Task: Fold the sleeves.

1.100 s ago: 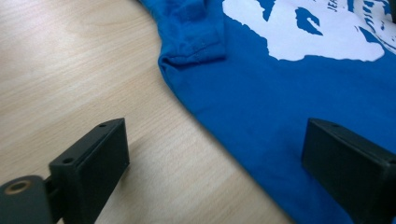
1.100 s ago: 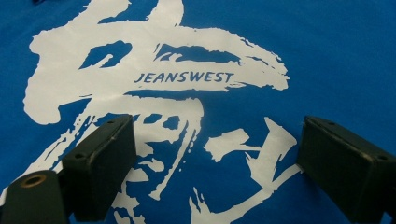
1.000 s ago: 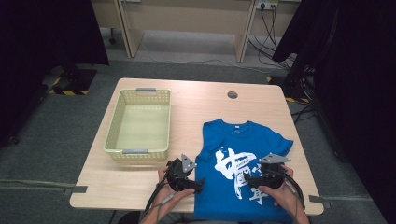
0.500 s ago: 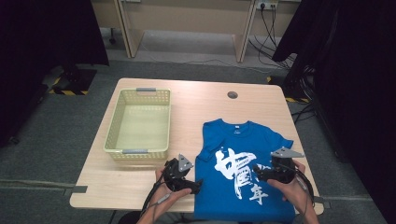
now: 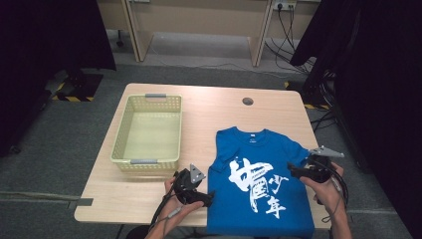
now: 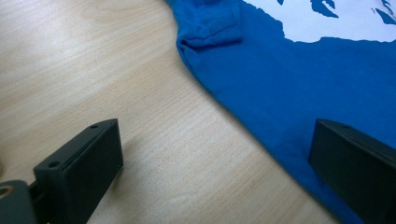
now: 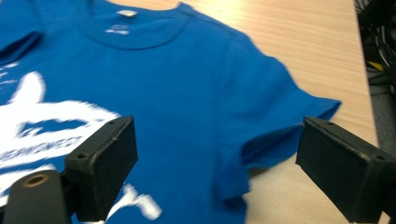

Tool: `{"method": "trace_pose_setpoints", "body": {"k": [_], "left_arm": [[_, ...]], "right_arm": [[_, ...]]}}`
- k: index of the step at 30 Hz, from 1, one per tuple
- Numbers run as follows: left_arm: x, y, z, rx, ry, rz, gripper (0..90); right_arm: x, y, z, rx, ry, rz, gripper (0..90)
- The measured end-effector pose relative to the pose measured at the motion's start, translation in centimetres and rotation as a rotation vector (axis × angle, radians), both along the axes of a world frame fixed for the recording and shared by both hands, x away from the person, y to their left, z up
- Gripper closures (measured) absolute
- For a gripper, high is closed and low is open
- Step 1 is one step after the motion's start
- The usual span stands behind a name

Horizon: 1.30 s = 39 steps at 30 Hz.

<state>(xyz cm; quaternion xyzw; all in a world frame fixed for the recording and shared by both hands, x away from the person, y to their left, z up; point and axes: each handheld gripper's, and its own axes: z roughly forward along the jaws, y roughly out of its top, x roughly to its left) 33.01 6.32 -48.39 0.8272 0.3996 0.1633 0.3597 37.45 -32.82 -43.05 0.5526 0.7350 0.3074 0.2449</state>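
A blue T-shirt (image 5: 259,164) with a white print lies flat, collar away from me, on the right half of the wooden table (image 5: 214,107). My left gripper (image 5: 205,198) rests by the shirt's lower left edge. Its jaws are open over bare wood and the shirt's edge (image 6: 289,93), and the left gripper (image 6: 215,130) holds nothing. My right gripper (image 5: 293,171) hovers at the shirt's right sleeve (image 5: 297,152). In its own view the right gripper (image 7: 217,126) is open, with the sleeve (image 7: 285,116) lying below and between the jaws, untouched.
A pale yellow-green basket (image 5: 123,137) with grey handles stands on the table's left half. A round cable hole (image 5: 248,101) sits near the far edge. Dark curtains hang on both sides, and the table's right edge (image 7: 366,93) is close to the right gripper.
My right gripper has moved right and a little up, from over the white print to the right sleeve. The left gripper has stayed where it was.
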Motion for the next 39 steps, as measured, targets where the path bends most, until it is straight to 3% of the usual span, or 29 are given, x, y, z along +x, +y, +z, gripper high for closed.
{"method": "trace_pose_setpoints", "body": {"k": [11, 19, 27, 31, 36, 39], "left_arm": [[0.0, 0.0, 0.0, 0.001, 0.002, -0.002, 1.9], [0.0, 0.0, 0.0, 0.002, 0.002, -0.002, 1.9], [0.0, 0.0, 0.0, 0.002, 0.002, -0.002, 1.9], [0.0, 0.0, 0.0, 0.002, 0.001, 0.0, 1.7], [0.0, 0.0, 0.0, 0.002, 0.001, 0.001, 1.6], [0.0, 0.0, 0.0, 0.002, 0.001, 0.001, 1.6]], "right_arm": [[2.5, -1.6, -2.0, 0.0, 0.067, -0.07, 14.2], [4.0, -2.5, -2.3, 0.039, 0.074, -0.118, 16.1], [5.4, -3.0, -3.1, 0.043, 0.093, -0.145, 22.5], [5.5, -3.3, -3.7, 0.014, 0.08, -0.149, 30.9], [5.3, -3.2, -3.6, 0.028, 0.051, -0.088, 57.5], [5.2, -3.1, -3.6, 0.037, 0.036, -0.064, 66.7]]}}
